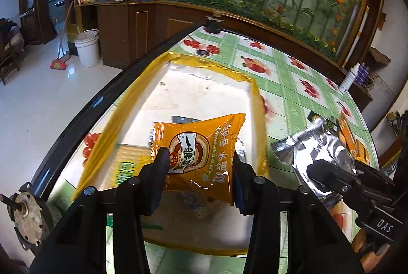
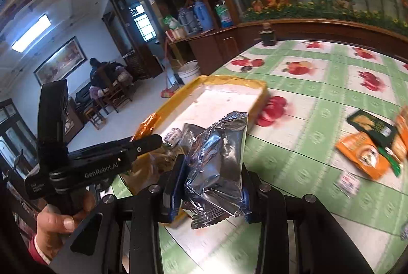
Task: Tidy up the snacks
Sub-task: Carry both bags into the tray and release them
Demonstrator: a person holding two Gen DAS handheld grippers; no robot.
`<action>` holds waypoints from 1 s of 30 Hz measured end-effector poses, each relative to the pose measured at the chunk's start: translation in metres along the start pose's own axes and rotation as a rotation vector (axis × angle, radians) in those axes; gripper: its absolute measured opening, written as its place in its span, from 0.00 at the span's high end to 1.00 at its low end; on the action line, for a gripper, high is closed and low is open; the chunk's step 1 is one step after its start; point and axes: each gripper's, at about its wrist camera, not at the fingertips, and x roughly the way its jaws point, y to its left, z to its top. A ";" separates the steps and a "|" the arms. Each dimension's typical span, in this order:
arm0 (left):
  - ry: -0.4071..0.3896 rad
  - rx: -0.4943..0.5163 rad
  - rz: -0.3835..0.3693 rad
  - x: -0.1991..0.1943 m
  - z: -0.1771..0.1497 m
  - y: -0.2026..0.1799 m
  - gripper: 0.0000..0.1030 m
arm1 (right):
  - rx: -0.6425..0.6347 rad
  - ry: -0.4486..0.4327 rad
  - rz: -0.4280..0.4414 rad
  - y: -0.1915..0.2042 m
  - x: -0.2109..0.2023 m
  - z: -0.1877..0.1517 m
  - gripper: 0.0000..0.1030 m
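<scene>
My left gripper (image 1: 199,172) is shut on an orange snack packet (image 1: 201,146) and holds it over the yellow-rimmed white tray (image 1: 204,92). A yellow-green packet (image 1: 127,164) lies in the tray's near left corner. My right gripper (image 2: 213,179) is shut on a silver foil packet (image 2: 216,166) just right of the tray (image 2: 229,95). In the left wrist view the silver packet (image 1: 313,149) and right gripper (image 1: 329,172) sit at the right. In the right wrist view the left gripper (image 2: 142,144) reaches over the tray with the orange packet (image 2: 148,122).
Loose orange and dark green snack packets (image 2: 369,144) lie on the green fruit-print tablecloth (image 2: 318,108) at the right. A dark wooden cabinet (image 1: 142,31) and a flower mural stand behind the table. A white bucket (image 1: 88,48) and a broom stand on the floor to the left.
</scene>
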 end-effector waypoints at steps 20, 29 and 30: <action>0.008 -0.018 0.079 0.009 0.007 0.024 0.30 | 0.012 0.046 -0.001 0.010 0.091 0.037 0.38; -0.035 0.011 0.080 -0.008 0.009 0.008 0.29 | 0.053 -0.016 -0.008 -0.005 0.048 0.032 0.35; -0.037 0.013 0.078 -0.009 0.009 0.006 0.29 | 0.056 -0.019 -0.010 -0.007 0.043 0.031 0.35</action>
